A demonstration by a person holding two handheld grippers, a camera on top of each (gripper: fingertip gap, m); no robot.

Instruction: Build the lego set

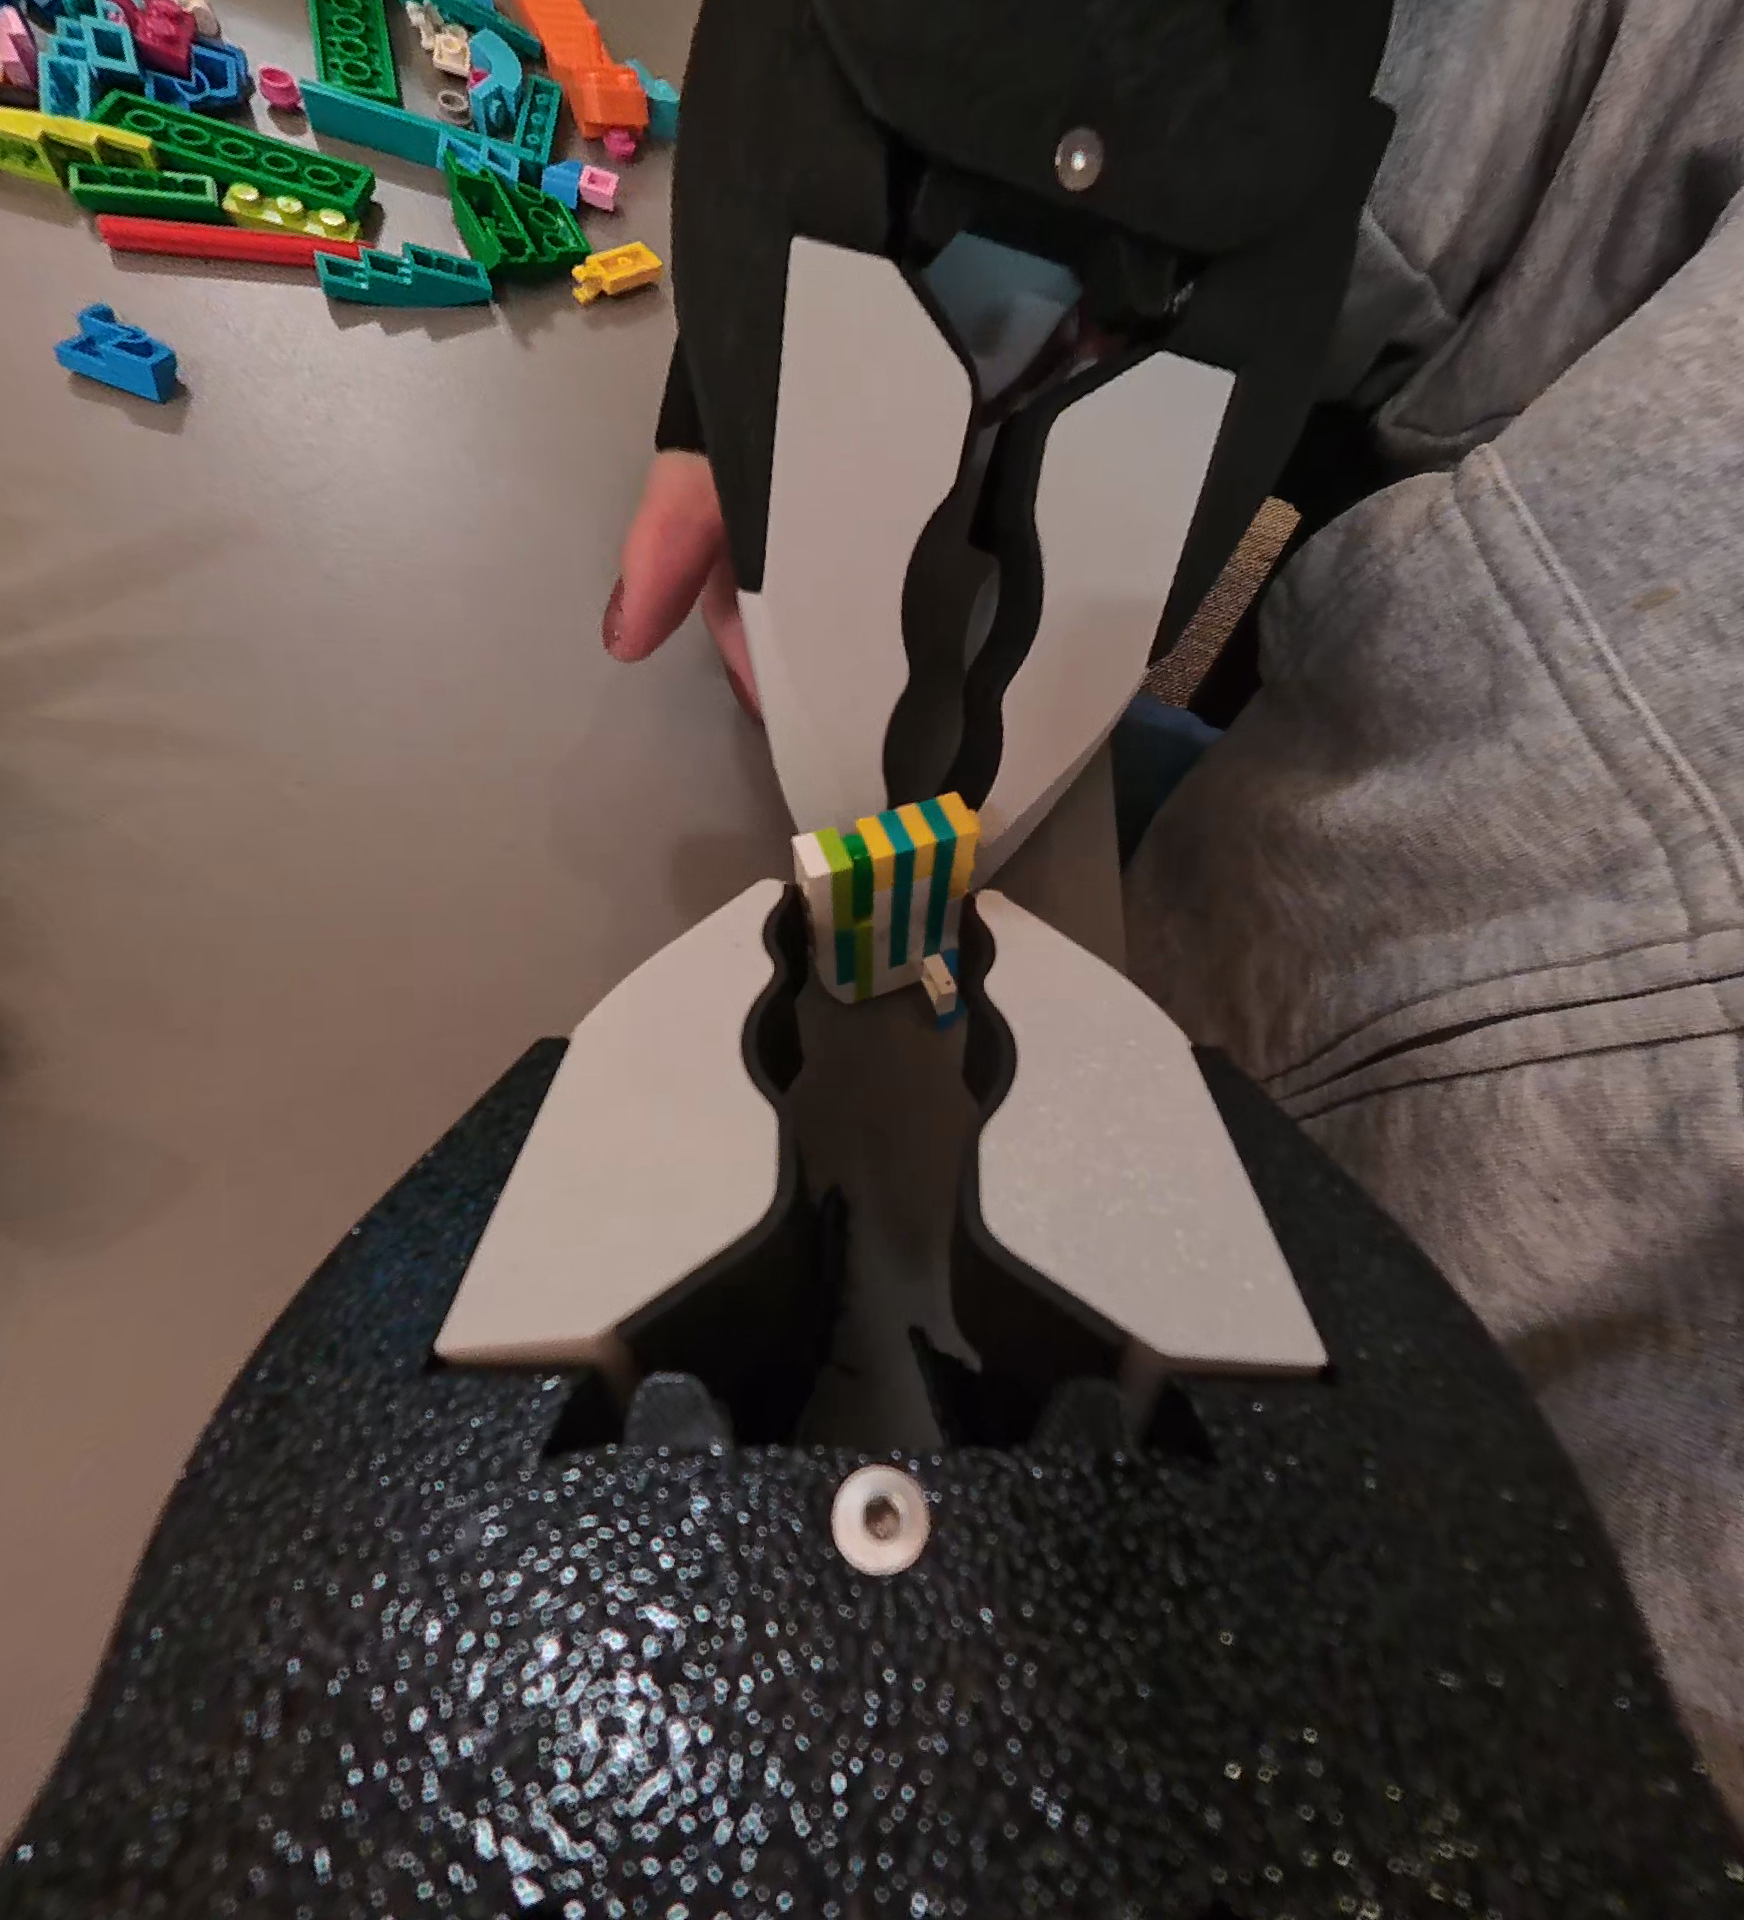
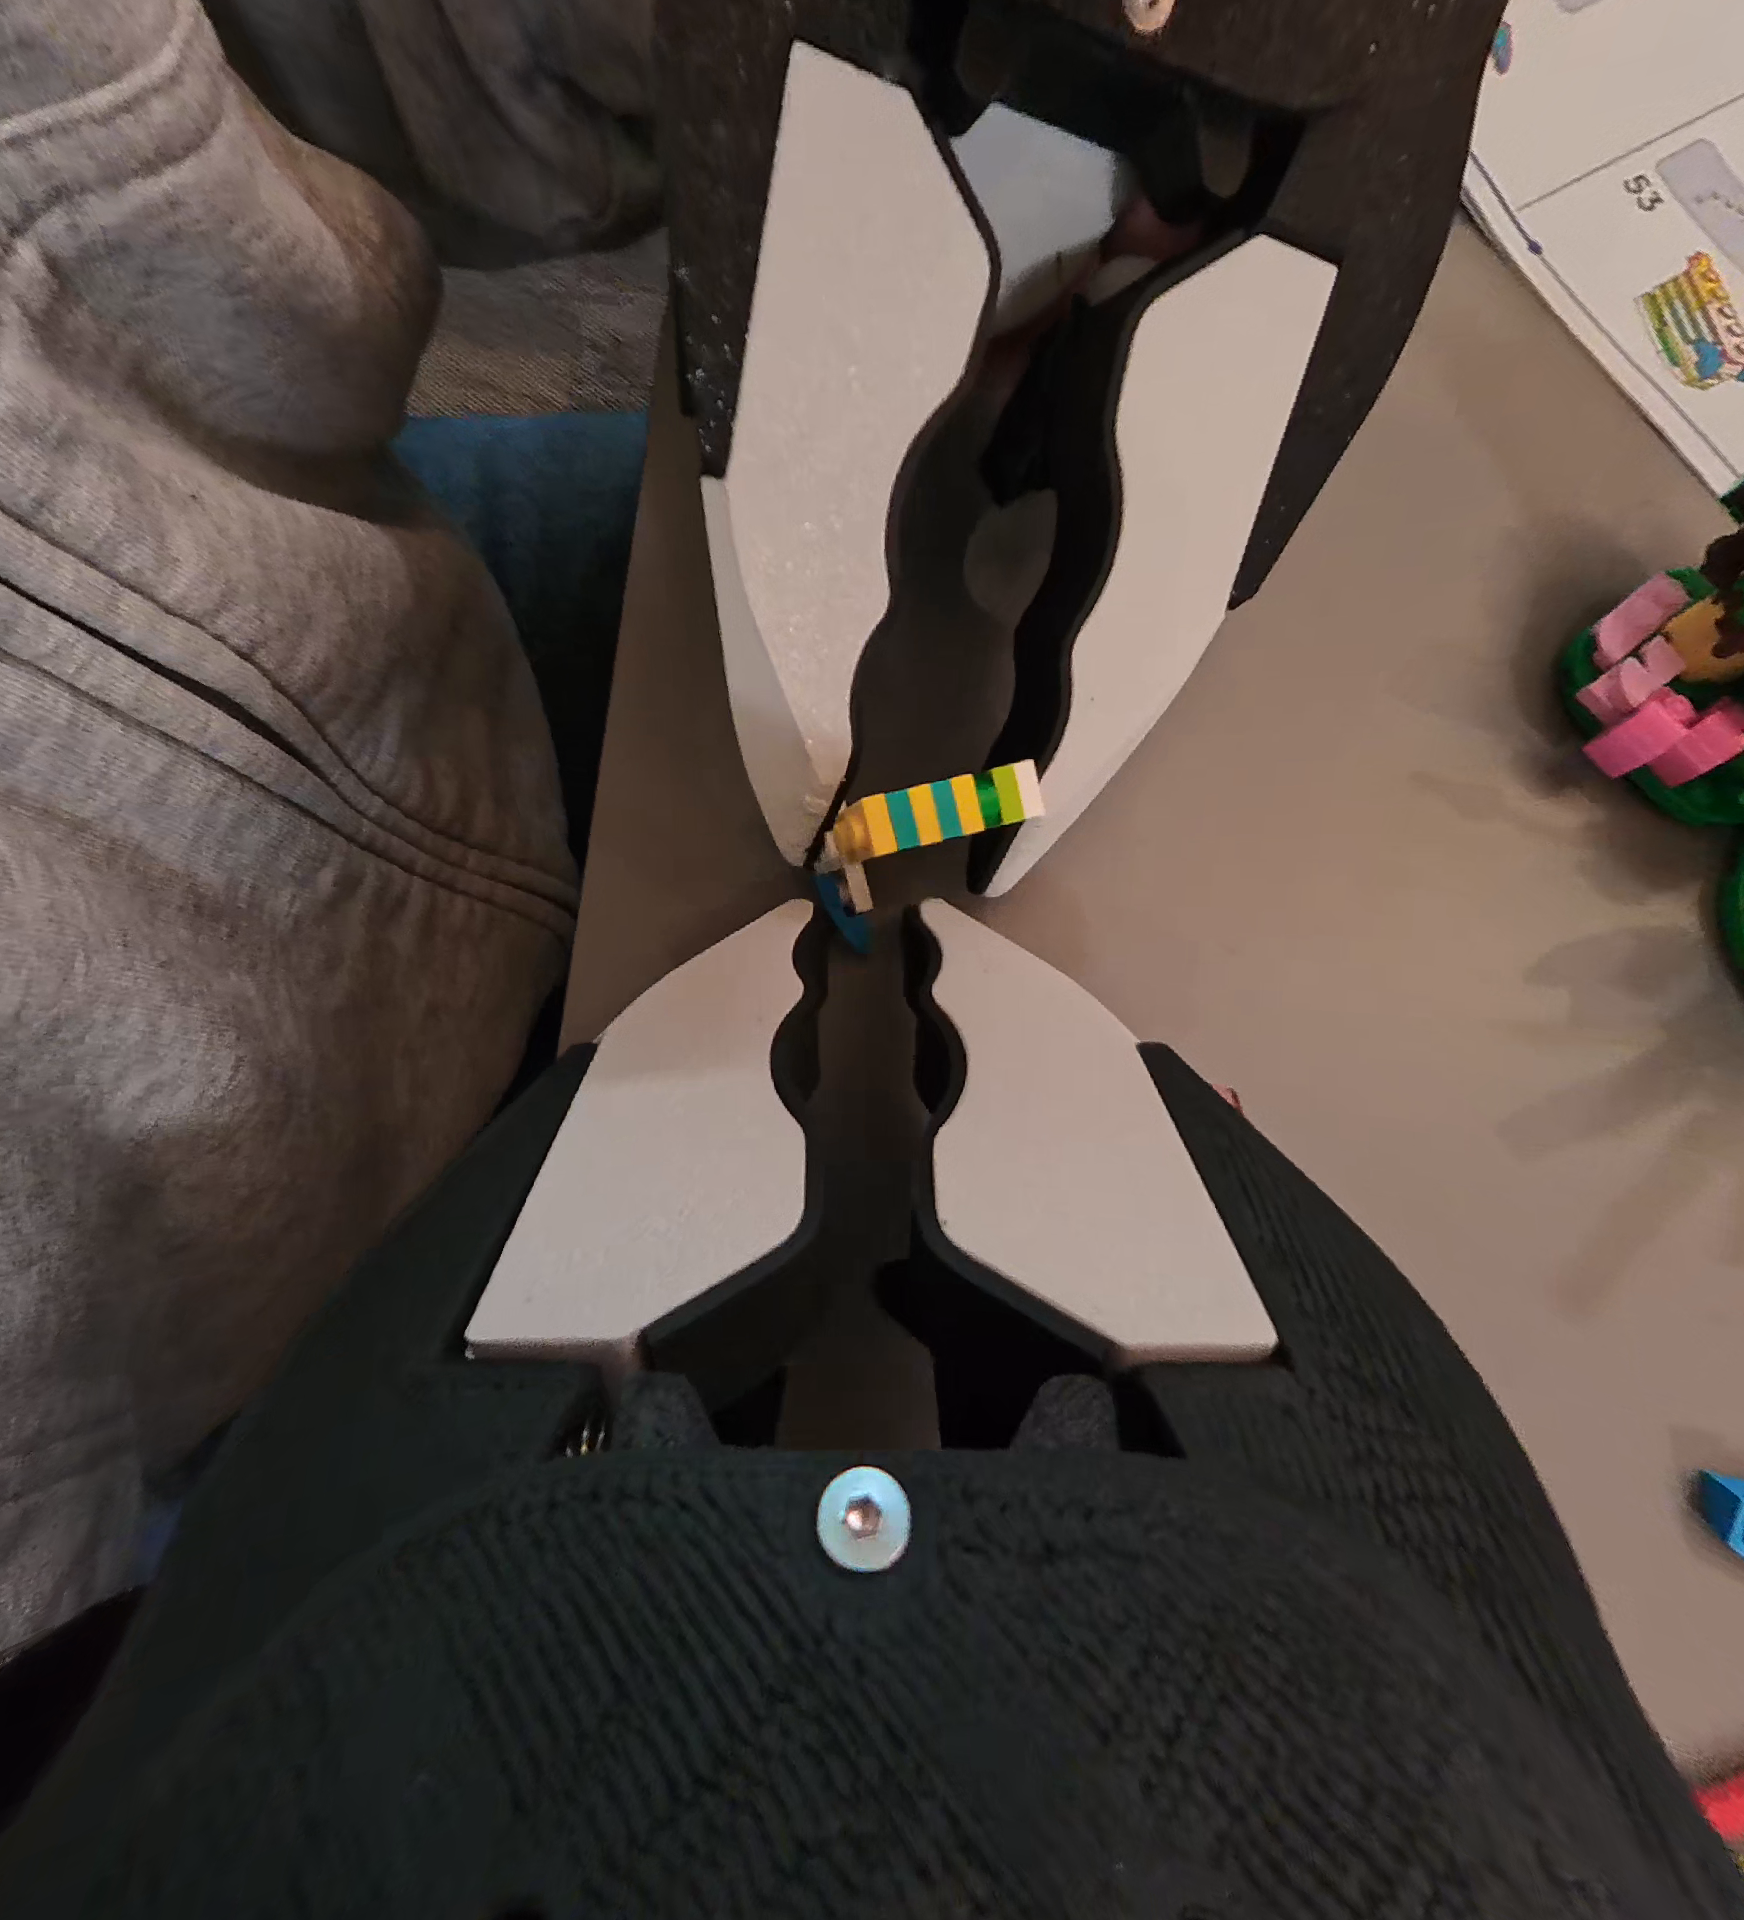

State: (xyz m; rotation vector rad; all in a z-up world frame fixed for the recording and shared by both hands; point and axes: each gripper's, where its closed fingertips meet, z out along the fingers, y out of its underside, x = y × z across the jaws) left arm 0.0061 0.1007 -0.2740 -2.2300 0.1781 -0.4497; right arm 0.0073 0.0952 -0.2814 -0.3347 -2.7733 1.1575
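Over the bench's near edge, two tools meet tip to tip. The left tool is clamped across one striped block of stacked yellow, teal, green and white plates, already joined. The right tool stands narrow, and one small blue-and-white piece at the block's corner touches only one of its fingers. Unbuilt pieces remain: a heap of loose bricks and one lone blue brick. One booklet and one green model sit beside them.

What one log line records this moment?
left tool: clamps striped brick block | right tool: open around small blue-white piece | table: loose bricks
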